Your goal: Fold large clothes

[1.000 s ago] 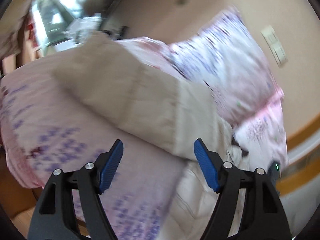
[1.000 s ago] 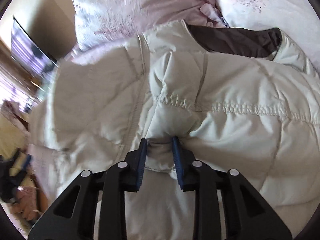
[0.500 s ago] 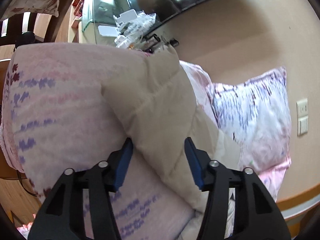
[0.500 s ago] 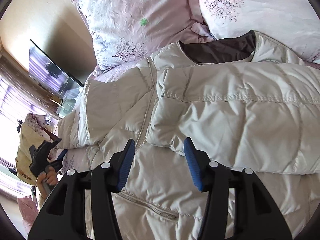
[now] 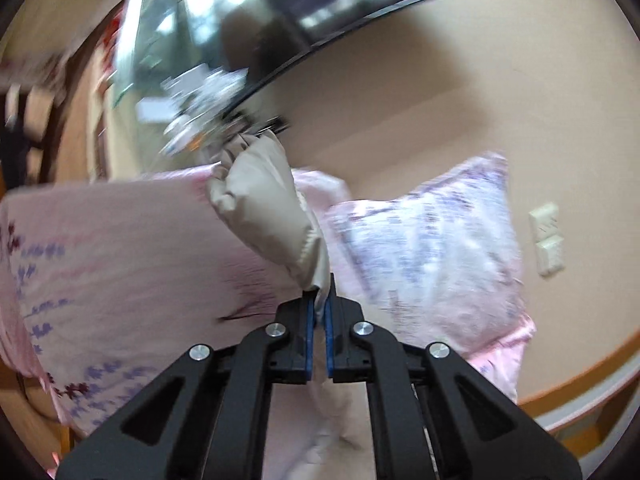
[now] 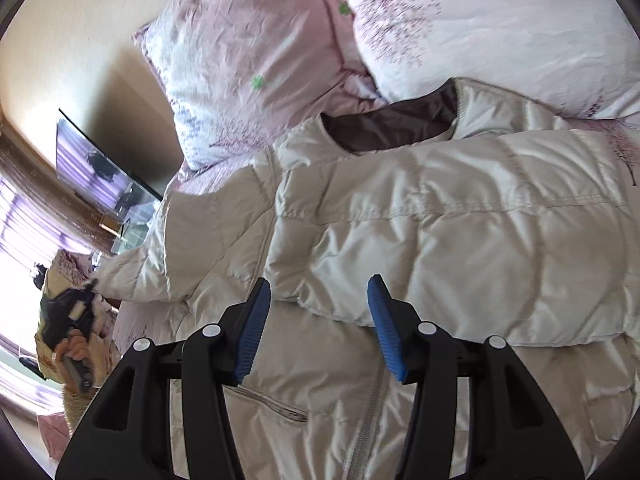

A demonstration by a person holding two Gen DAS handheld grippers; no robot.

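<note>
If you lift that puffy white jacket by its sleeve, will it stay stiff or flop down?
Probably flop: the sleeve sags from the shut left gripper. The jacket looks quilted and puffy, so likely light and squashy. Its shiny fabric may slip.

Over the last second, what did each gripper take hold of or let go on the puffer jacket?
The left gripper closed from open onto the sleeve. The right gripper released the folded sleeve it pinched and backed away, open. The jacket stays flat on the bed by the pillows.
</note>
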